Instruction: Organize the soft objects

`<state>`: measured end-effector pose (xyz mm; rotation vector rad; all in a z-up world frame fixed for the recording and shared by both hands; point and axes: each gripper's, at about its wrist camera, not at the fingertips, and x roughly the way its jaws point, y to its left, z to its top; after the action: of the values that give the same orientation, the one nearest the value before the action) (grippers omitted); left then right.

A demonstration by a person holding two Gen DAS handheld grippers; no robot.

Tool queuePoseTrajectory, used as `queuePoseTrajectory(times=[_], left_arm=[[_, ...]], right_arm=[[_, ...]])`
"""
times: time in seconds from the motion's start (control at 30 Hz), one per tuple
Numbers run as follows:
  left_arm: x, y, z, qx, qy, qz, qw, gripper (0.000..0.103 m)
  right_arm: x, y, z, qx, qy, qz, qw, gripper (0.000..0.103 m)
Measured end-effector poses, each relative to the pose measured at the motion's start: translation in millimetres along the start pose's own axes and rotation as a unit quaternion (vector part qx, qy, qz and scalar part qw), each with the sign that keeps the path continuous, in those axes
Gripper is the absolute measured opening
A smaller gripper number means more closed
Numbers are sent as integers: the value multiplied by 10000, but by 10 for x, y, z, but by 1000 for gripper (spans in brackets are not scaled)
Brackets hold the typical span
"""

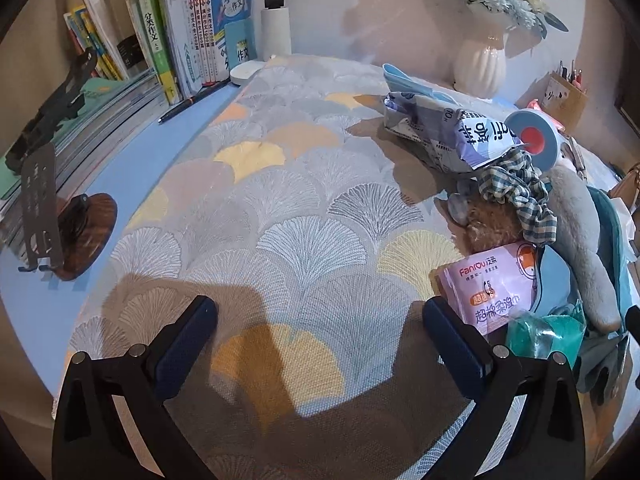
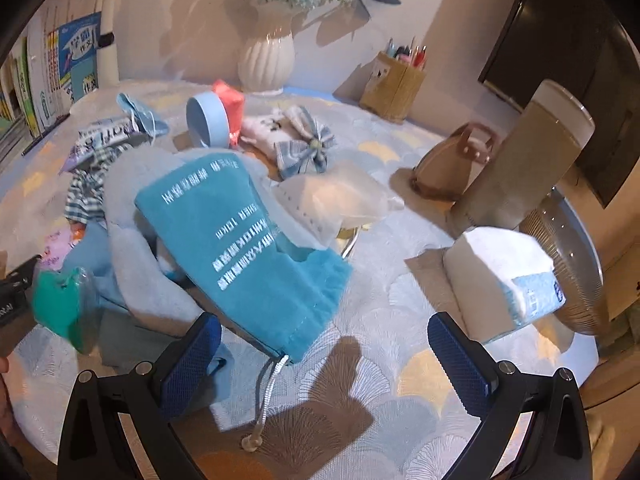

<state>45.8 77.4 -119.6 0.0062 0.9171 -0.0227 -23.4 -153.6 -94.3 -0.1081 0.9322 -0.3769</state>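
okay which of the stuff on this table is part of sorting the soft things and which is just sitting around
For the job: teal drawstring pouch, grey plush toy, checked scrunchie, plaid bow, pink tissue pack.

Just lying about: books, white vase, pen holder, pen.

Black hand-held gripper (image 1: 320, 320) frames, blue textured pads (image 2: 192, 364) (silver screws)

Soft objects heaped on the patterned tablecloth: teal drawstring pouch (image 2: 244, 248) with white lettering, lying tilted atop a grey plush toy (image 2: 140, 240); checked scrunchie (image 1: 520, 196) over a brown fuzzy item (image 1: 492, 224); pink tissue pack (image 1: 496, 284) at the near edge; plaid bow (image 2: 308, 150) behind.
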Motion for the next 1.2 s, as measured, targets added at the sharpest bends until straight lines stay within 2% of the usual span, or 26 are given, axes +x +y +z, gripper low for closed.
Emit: queuePoseTrajectory(times=[0.9, 1.2], left_arm=[[10, 8, -8, 24, -55, 10, 10000, 103], [19, 4, -10, 20, -59, 17, 10000, 103]], right_arm=[[48, 1, -64, 153, -35, 247, 9996, 103], [133, -21, -87, 187, 70, 325, 9993, 103]])
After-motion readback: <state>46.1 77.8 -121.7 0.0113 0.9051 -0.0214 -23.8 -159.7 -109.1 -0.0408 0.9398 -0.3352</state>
